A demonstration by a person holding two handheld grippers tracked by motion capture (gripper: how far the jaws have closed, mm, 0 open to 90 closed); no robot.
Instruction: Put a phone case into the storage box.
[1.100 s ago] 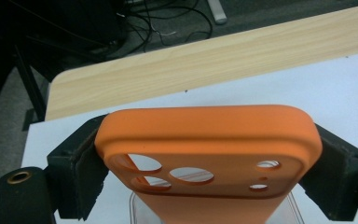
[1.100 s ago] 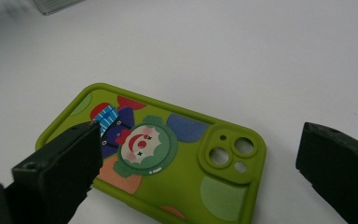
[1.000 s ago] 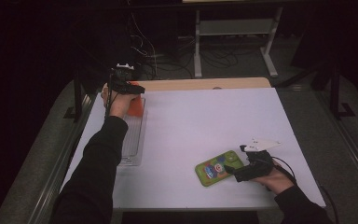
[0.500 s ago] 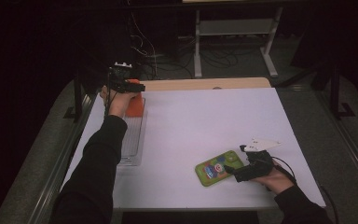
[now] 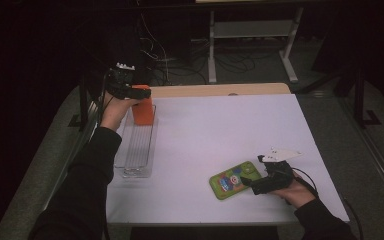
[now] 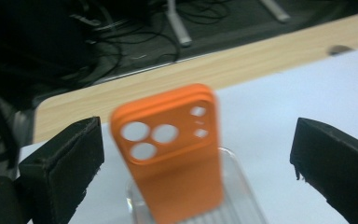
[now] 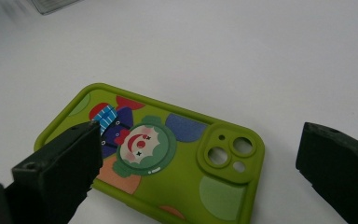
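A: How is the left hand-held gripper [image 5: 141, 93] sitting?
B: At ten o'clock on the table [image 5: 220, 130], the forearm is stretching forward; its jaws have just been opening and are standing wide, gripping nothing, either side of the orange phone case [image 5: 142, 107].

A: And the container?
B: The clear tray [image 5: 135, 150] is holding that case upright at its far end.

A: The right hand-held gripper [image 5: 247, 185]?
B: At five o'clock, it is hovering with its jaws apart, over the green phone case [image 5: 230, 180] lying flat.
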